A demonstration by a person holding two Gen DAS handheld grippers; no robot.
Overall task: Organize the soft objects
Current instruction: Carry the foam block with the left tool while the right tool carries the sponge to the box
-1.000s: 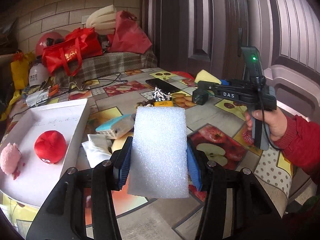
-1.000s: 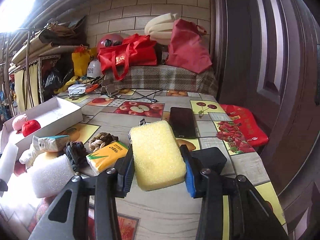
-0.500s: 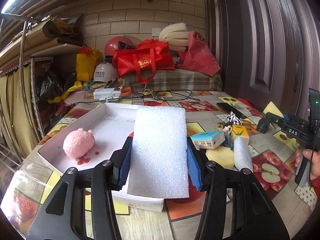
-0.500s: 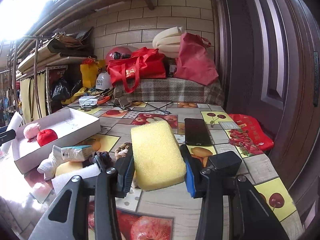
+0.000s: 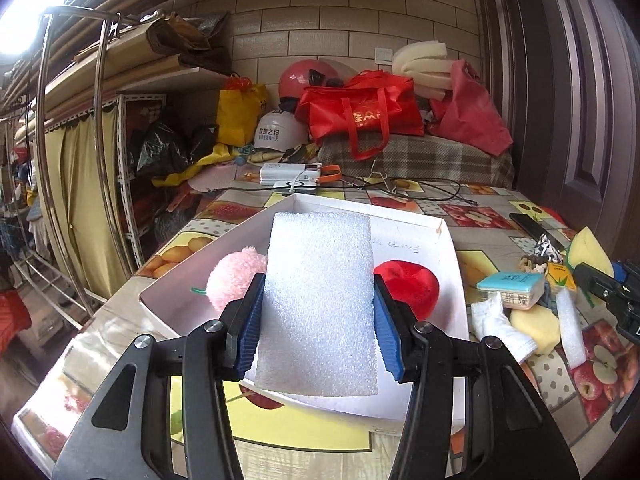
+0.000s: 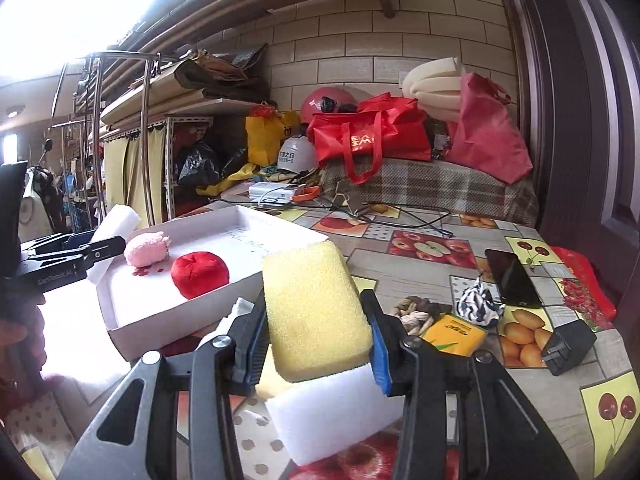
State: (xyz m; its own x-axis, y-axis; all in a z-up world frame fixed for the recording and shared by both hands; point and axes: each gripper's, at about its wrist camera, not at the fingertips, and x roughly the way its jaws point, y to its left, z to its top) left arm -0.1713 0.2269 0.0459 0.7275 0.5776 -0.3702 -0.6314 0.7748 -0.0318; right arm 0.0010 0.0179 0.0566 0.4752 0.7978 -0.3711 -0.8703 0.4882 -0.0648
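Tilting downward, left gripper [image 5: 318,320] clamping white foam block [image 5: 318,304] above box [image 5: 454,276]

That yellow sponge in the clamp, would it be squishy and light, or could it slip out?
The yellow sponge looks porous, so probably light and squashy. The right gripper pinches its sides, and the coarse surface should resist slipping. Flat-sided, it likely won't roll when set in the white box.

Coarse, matt white foam block [image 5: 318,304] between ribbed blue plastic pads [image 5: 250,330] — fluffy pink plush [image 5: 234,278], velvety red plush [image 5: 408,284], matt white cardboard box [image 5: 450,264] — porous yellow sponge [image 6: 314,308], glossy printed bench [image 6: 424,240] cover.
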